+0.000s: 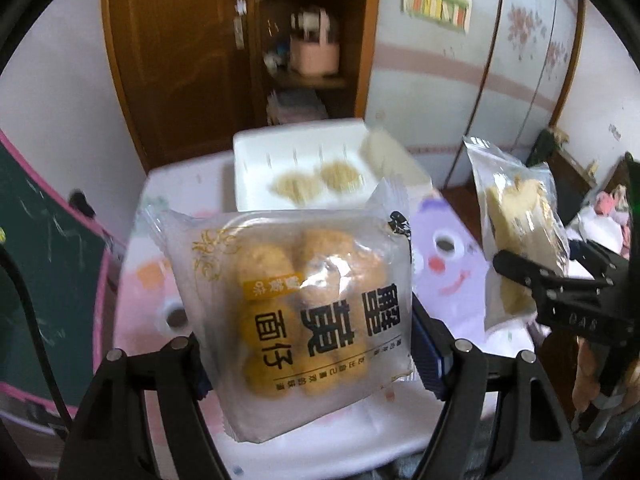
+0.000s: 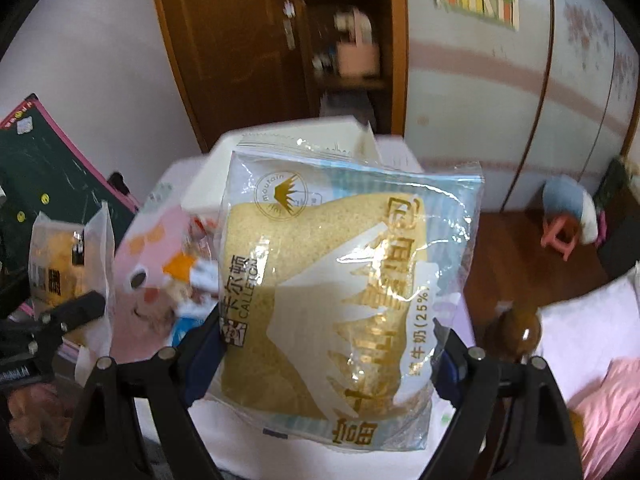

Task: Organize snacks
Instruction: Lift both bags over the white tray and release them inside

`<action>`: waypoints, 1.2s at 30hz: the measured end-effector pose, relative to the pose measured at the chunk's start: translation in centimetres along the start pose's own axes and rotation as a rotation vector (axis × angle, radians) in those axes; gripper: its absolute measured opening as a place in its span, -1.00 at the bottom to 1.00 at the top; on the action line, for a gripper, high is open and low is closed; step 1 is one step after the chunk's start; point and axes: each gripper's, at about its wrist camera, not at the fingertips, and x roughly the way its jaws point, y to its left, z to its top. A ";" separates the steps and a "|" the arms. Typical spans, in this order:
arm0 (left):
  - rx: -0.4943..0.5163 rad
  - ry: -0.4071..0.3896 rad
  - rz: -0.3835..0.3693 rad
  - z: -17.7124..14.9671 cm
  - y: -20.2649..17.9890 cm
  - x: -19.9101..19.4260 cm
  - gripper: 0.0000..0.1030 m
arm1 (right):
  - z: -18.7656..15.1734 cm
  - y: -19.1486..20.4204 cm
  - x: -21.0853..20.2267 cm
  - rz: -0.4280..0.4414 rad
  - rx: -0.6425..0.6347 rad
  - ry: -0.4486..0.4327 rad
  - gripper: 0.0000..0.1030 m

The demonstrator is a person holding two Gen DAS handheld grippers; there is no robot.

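My left gripper is shut on a clear packet of round golden pastries and holds it above a small table with a cartoon cover. My right gripper is shut on a clear and blue packet of sliced cake. In the left wrist view the right gripper shows at the right with the cake packet. In the right wrist view the left gripper shows at the left with the pastry packet. A white box with snacks in it stands at the table's far side.
A brown wooden cabinet with shelves stands behind the table. A green chalkboard with a pink frame leans at the left. A pale wardrobe is at the back right. A bed with pink bedding lies at the right.
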 end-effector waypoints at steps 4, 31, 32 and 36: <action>-0.006 -0.067 0.025 4.6 1.3 -1.8 0.48 | 3.6 0.5 -1.8 -0.028 -0.031 -0.086 0.70; -0.065 -0.090 0.112 22.8 4.1 12.1 0.50 | 24.6 2.3 5.5 -0.099 -0.038 -0.216 0.72; -0.067 -0.086 0.111 22.7 4.2 12.8 0.50 | 24.5 2.2 6.6 -0.093 -0.033 -0.196 0.72; -0.078 -0.058 0.103 23.2 4.4 16.2 0.50 | 23.8 2.4 9.7 -0.082 -0.035 -0.139 0.72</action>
